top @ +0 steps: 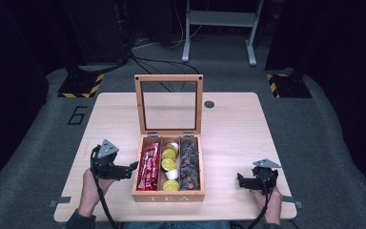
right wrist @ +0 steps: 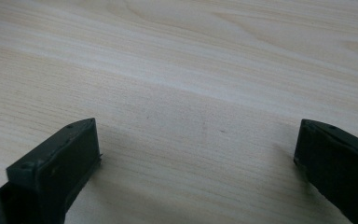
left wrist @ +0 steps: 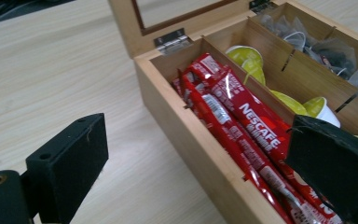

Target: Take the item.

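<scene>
We see the left gripper (top: 132, 167) with fingers apart beside the tea box (top: 168, 196) (red sachets (left wrist: 242, 116) inside); the right gripper (top: 240, 180) fingers apart over the bare worktop (top: 228, 138).

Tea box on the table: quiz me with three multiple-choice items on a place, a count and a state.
1. The red sachets lie in which compartment of the tea box, in the high view?
A left B middle C right
2. How many compartments has the box?
A two B three C four
3. The lid is
A shut B lying loose C standing open

A: the sachets sit nearest the left gripper.
B: two dividers split it into three.
C: the lid rises upright from its hinges.
</scene>
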The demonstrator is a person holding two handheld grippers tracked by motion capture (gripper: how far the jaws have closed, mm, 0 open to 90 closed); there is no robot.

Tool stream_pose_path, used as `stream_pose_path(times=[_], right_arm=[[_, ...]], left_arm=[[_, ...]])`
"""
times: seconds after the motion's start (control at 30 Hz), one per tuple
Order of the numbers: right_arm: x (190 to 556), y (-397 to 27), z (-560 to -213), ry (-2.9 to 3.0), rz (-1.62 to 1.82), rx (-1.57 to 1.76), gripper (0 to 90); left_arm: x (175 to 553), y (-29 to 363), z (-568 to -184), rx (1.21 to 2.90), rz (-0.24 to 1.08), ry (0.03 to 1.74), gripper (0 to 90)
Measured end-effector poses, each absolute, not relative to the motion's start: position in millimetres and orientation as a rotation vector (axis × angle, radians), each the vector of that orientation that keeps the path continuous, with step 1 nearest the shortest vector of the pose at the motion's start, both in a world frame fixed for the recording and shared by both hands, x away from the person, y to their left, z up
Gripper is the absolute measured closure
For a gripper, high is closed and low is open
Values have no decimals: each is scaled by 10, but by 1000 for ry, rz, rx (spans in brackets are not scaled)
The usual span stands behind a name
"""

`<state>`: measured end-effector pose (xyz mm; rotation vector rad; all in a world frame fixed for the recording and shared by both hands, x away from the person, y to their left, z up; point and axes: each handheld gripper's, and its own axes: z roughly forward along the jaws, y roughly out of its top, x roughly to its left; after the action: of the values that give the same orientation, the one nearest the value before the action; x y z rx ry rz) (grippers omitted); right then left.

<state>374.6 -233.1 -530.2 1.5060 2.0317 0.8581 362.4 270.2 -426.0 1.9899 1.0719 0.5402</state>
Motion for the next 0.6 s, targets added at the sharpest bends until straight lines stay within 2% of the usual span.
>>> stream_pose_path(times=[0.3, 0.6], right_arm=[[3745, -2331, -5302, 2032, 858, 1505, 0], [3744, -2331, -5302, 2032, 858, 1504, 0]], left_arm=[[3665, 2488, -4351, 2013, 475, 1048, 71], [3674, 2276, -4452, 2048, 469, 1030, 82]])
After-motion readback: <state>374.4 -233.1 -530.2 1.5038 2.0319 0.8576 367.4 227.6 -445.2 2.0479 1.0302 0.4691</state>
